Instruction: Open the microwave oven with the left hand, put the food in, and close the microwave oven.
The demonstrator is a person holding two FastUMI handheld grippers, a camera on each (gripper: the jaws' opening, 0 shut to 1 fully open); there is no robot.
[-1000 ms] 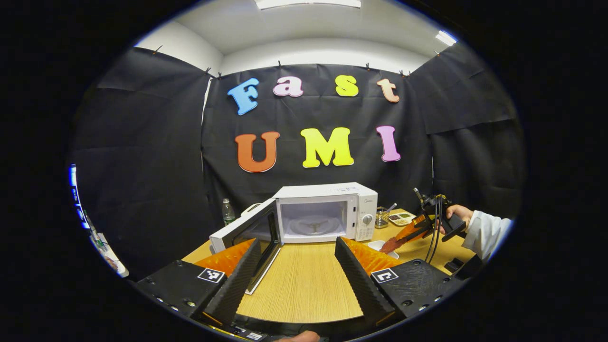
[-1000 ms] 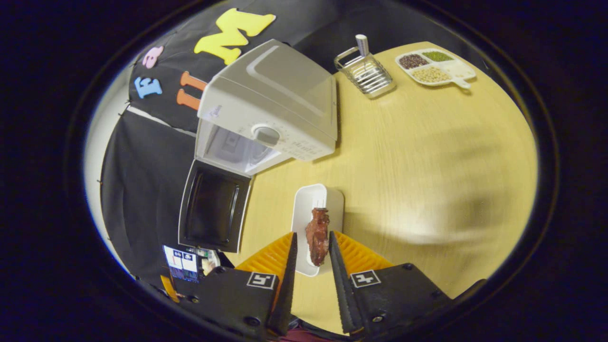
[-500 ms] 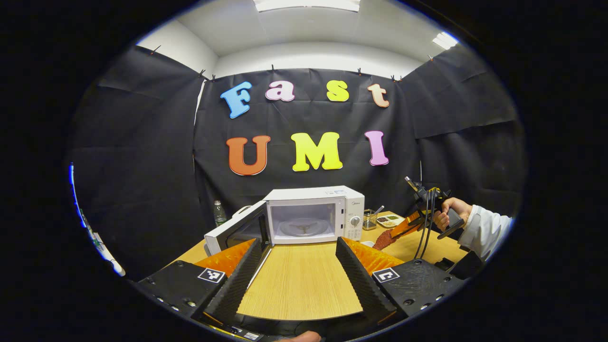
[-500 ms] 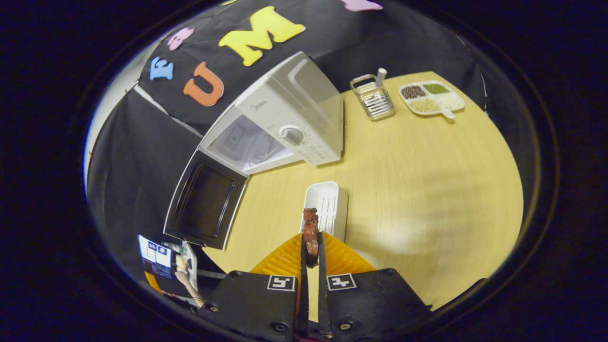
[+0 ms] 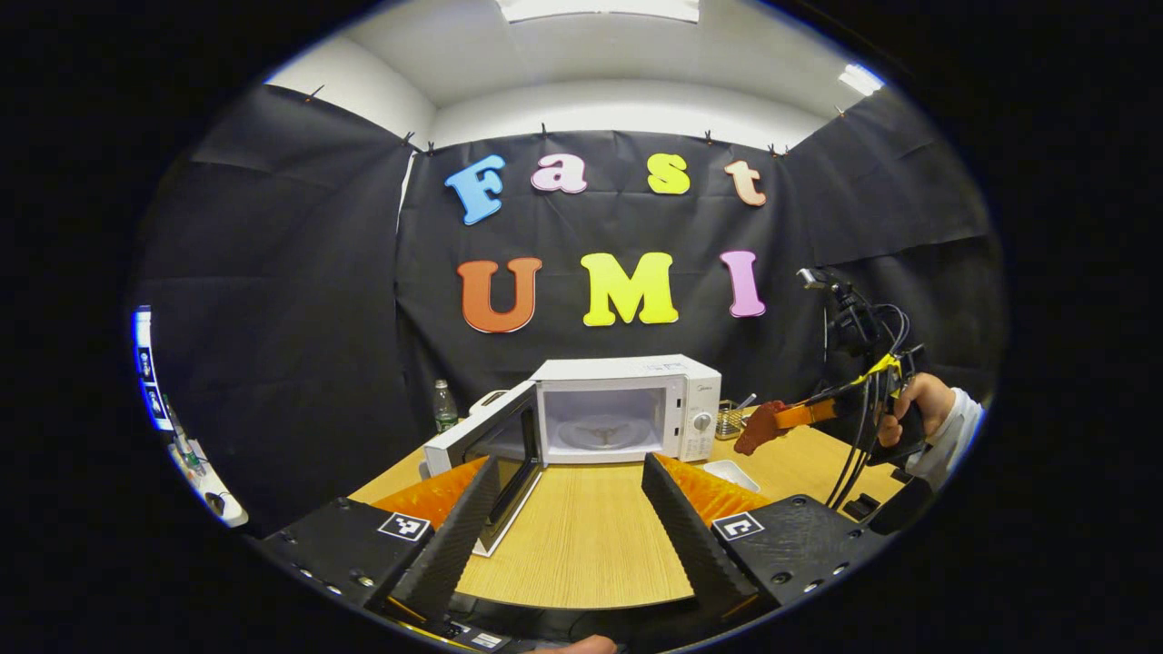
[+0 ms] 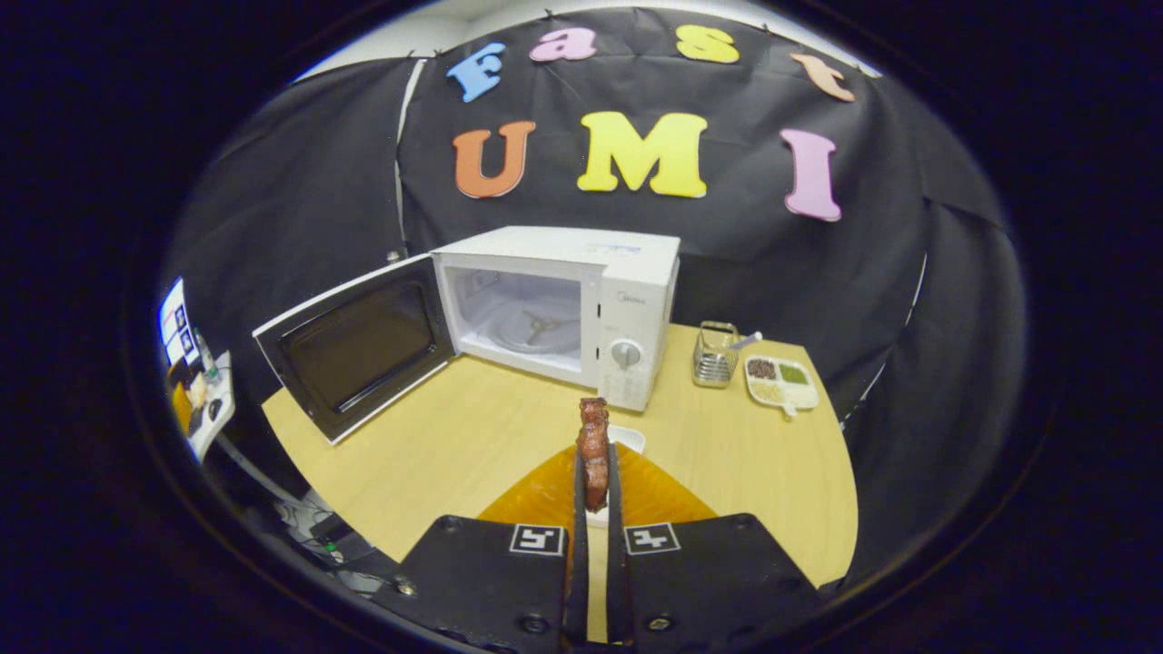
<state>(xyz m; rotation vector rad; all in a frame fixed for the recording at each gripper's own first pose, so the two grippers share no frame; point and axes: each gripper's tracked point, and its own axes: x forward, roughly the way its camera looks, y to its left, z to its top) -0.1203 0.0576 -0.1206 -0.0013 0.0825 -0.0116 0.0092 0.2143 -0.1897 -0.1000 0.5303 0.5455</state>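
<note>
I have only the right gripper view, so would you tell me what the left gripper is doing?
Observer: The left gripper is open, with nothing between its fingers, over the table in front of the microwave.
Operator: How high is my food?
Observer: The food hangs clear of the table, right of the microwave, about level with its dial.
Operator: Is anything behind the door?
Observer: A bottle stands beyond the open door, near the wall.
</note>
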